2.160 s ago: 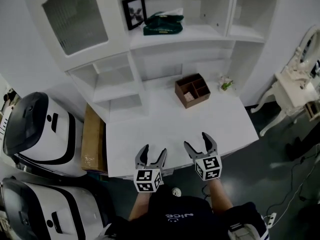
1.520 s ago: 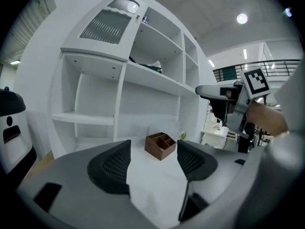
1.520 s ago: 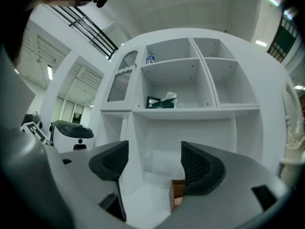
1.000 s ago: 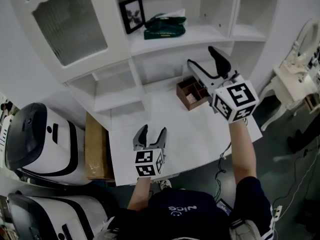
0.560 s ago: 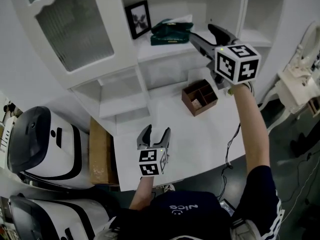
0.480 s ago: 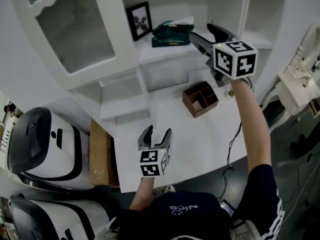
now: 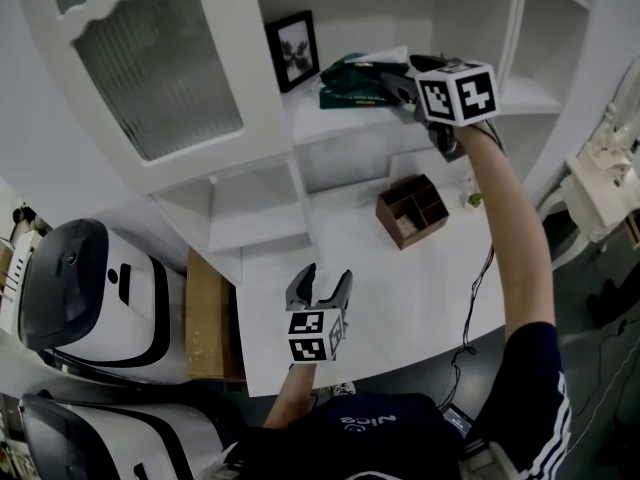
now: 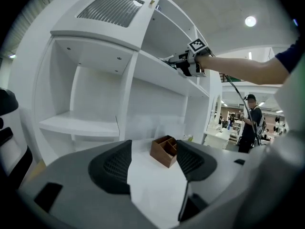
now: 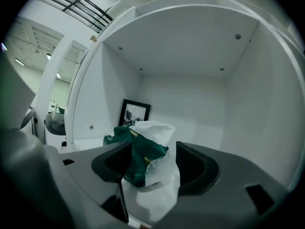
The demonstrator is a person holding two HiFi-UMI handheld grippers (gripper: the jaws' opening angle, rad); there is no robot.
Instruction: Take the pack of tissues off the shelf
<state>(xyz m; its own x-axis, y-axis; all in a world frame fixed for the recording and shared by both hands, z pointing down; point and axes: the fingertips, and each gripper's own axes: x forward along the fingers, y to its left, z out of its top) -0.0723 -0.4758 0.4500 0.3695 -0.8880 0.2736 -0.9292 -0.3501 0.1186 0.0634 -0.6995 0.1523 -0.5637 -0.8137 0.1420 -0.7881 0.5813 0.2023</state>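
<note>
Change vs 1 s ago: right gripper (image 7: 395, 71) has gone up from above the desk to the upper shelf (image 7: 340, 118), arm at full stretch. Left gripper (image 7: 322, 284) is still low over the desk's front edge.

1. Pack of tissues (image 7: 350, 76): green wrapper w/ white tissue poking out the top. Lies on upper shelf, near & to the right of picture frame (image 7: 293, 50). Not lifted. In right gripper view it sits btwn the two jaws.
2. Right gripper: jaws wide apart & closing, one on either side of the pack. Pads not seen pressing on it.
3. Left gripper: jaws apart, nothing btwn them. Bare desk top (image 7: 400, 288) beneath.
4. Brown organiser (image 7: 412, 208): wooden, open compartments. On desk toward the back, below the upper shelf, well apart from left gripper.
5. Picture frame: black, upright, at rear of the same shelf bay as the pack.
6. Cardboard box (image 7: 207, 318): btwn desk's left side & a white-and-black machine (image 7: 95, 288).
7. Person (image 8: 250, 123): standing in bg of left gripper view, far right.
</note>
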